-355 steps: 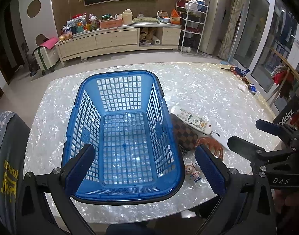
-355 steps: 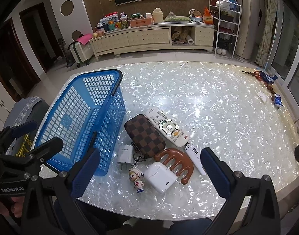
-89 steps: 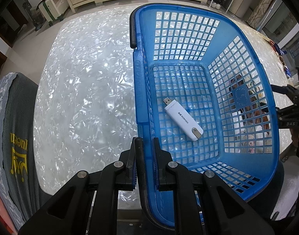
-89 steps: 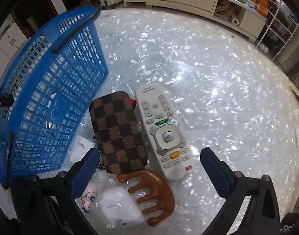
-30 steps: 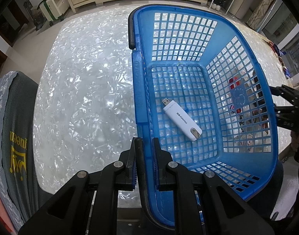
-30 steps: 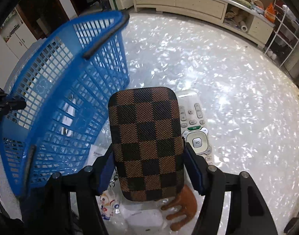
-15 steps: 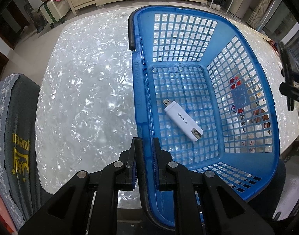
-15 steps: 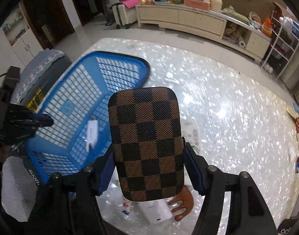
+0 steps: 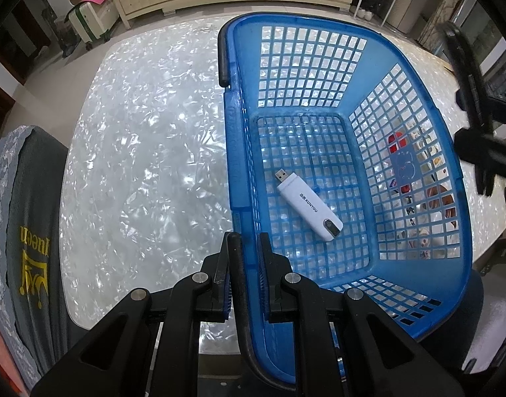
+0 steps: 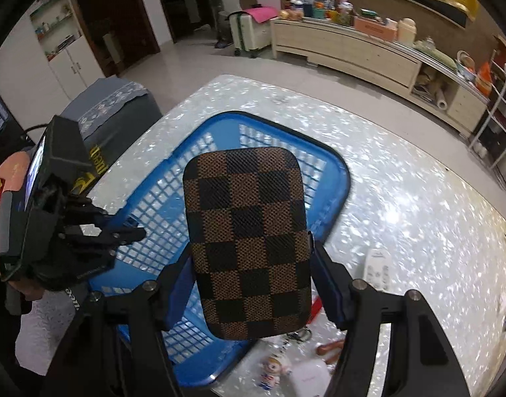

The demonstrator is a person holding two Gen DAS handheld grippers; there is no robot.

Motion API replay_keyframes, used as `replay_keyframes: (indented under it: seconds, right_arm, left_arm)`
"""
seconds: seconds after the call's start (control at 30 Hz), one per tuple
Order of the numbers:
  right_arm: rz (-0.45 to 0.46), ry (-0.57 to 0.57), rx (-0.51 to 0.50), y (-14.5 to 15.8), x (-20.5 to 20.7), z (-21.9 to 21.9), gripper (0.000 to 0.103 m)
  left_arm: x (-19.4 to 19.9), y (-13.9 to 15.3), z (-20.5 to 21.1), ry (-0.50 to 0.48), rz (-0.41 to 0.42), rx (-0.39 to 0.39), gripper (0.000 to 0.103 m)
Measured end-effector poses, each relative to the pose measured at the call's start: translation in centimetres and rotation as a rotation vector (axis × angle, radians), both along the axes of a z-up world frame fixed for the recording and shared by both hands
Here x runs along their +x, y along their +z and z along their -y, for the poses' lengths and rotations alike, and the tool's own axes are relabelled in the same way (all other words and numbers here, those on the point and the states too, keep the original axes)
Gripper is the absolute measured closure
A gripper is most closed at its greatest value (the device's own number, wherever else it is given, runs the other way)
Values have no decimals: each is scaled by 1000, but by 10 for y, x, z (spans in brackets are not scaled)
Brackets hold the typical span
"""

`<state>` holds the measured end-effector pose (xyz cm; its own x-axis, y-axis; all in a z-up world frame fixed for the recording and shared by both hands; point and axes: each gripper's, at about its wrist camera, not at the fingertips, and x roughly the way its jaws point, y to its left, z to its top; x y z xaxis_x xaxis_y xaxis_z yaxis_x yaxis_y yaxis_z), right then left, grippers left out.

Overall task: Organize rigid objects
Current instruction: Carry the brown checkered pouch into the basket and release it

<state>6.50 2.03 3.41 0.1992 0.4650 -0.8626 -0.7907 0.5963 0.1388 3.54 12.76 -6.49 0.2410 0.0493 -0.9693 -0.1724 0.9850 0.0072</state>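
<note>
My left gripper (image 9: pixel 249 244) is shut on the near rim of the blue mesh basket (image 9: pixel 236 99). A white USB dongle (image 9: pixel 308 204) lies on the basket floor. My right gripper (image 10: pixel 249 258) is shut on a brown checkered case (image 10: pixel 248 238) and holds it up above the blue basket (image 10: pixel 339 172). The left gripper (image 10: pixel 133 231) shows at the left of the right wrist view. The right gripper's frame shows at the right edge of the left wrist view.
On the table (image 10: pixel 418 198) right of the basket lie a white remote (image 10: pixel 379 269), a wooden comb (image 10: pixel 329 350), a white box (image 10: pixel 311 380) and an astronaut keychain (image 10: pixel 273 369). A grey chair (image 9: pixel 27 231) stands at the table's left. A long cabinet (image 10: pixel 352 49) stands behind.
My right gripper has lifted the checkered case off the table and carried it up and left over the basket. The left gripper has kept its hold on the basket rim.
</note>
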Motion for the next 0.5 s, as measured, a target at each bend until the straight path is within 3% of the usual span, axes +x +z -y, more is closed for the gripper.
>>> replay_keyframes:
  seconds: [0.5]
  right_arm:
    - [-45,62,-43,-48,0,-27,39]
  left_arm:
    - [-1,-2,-2,2,8,0,88]
